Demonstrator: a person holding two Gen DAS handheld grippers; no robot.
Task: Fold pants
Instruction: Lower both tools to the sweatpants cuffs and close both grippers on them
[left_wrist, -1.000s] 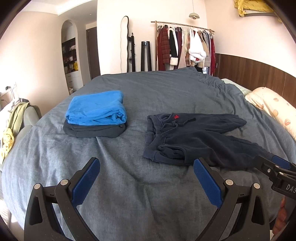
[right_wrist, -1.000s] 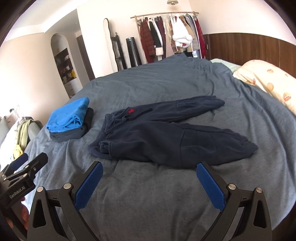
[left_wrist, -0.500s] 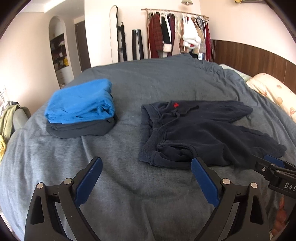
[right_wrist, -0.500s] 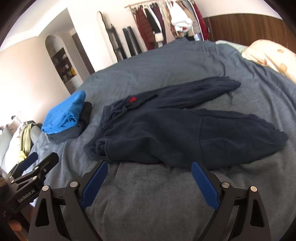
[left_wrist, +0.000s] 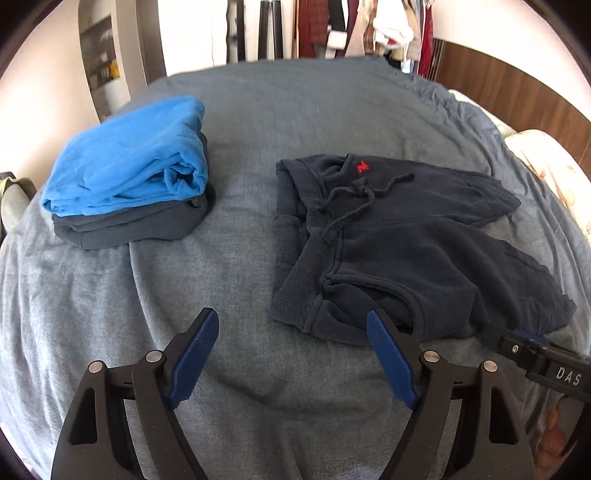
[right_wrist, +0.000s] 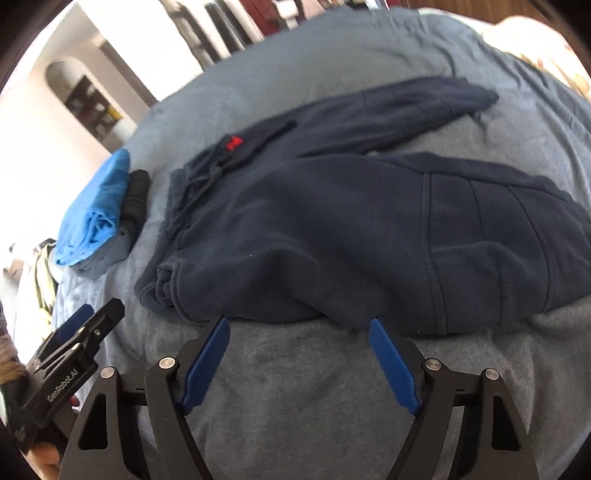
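Observation:
Dark navy sweatpants (left_wrist: 399, 243) with a red logo lie spread on the grey-blue bedcover (left_wrist: 184, 280), waistband to the left, two legs to the right. They fill the middle of the right wrist view (right_wrist: 351, 229). My left gripper (left_wrist: 293, 336) is open and empty, just before the waistband's near corner; its right finger (left_wrist: 388, 350) overlaps the cloth edge. My right gripper (right_wrist: 299, 332) is open and empty, at the near edge of the closer leg.
A folded stack, bright blue on dark grey (left_wrist: 129, 188), sits left of the pants; it also shows in the right wrist view (right_wrist: 99, 210). A pillow (left_wrist: 554, 166) lies at the right by the wooden headboard. A clothes rack (left_wrist: 362, 29) stands behind the bed.
Both grippers have moved forward and down toward the near edge of the pants. The pants and the folded stack have not moved.

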